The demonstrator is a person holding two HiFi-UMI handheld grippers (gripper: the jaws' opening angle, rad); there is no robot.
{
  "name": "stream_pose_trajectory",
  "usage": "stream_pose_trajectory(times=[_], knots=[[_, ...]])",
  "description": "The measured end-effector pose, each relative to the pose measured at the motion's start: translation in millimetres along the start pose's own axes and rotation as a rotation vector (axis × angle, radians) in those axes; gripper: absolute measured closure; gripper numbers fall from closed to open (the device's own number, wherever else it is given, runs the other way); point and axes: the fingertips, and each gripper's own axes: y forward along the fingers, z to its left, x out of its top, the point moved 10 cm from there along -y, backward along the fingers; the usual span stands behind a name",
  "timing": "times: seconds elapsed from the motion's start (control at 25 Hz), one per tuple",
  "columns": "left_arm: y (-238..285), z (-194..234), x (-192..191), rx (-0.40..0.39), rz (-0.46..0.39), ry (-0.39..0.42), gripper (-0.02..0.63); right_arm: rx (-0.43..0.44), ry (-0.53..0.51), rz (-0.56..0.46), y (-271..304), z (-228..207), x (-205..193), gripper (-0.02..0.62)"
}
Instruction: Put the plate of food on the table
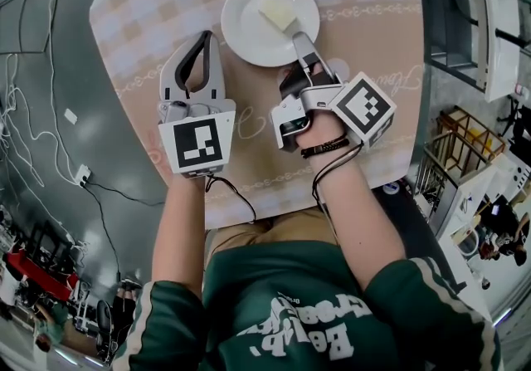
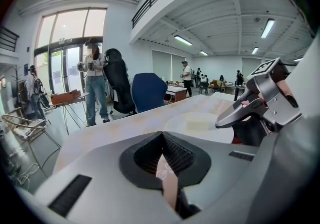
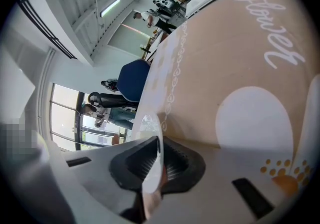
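While the right claw (image 1: pixel 300 37) pinches the near right rim of the white plate (image 1: pixel 249 29), the plate sits towards the far middle of the bench (image 1: pixel 365 46), low on its checked beige cloth (image 1: pixel 149 4); I cannot tell whether its base touches the cloth. A pale yellow block of food (image 1: pixel 278 12) lies on the plate's right half, just beyond the claw's tips. In the right gripper view the plate's rim (image 3: pixel 150 128) runs edge-on between the two black pads, which close tight on it, and the cloth beyond carries white script lettering (image 3: pixel 272 37).

The left claw (image 1: pixel 207 36) lies on the cloth just left of the plate, apart from it and pointing away from the person. Its jaws meet at the tips, and only cloth shows in the narrow slot between the pads (image 2: pixel 175 155). From the left gripper view the plate (image 2: pixel 180 129) and the block of food (image 2: pixel 197 122) show low ahead and to the right, with the right claw (image 2: pixel 225 120) reaching in over the plate's rim.
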Motion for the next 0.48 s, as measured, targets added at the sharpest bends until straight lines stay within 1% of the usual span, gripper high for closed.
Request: stream_pose_trajectory(times=[0.2, 0.48], knots=[[1.5, 0.1, -1.8, -0.001, 0.003, -0.001, 0.597, 0.005, 0.003, 0.028, 1.3, -1.1, -4.0, 0.571], [0.8, -1.4, -3.6, -0.007, 0.006, 0.008, 0.598, 0.008, 0.003, 0.030, 0.0, -1.5, -7.2, 0.571]])
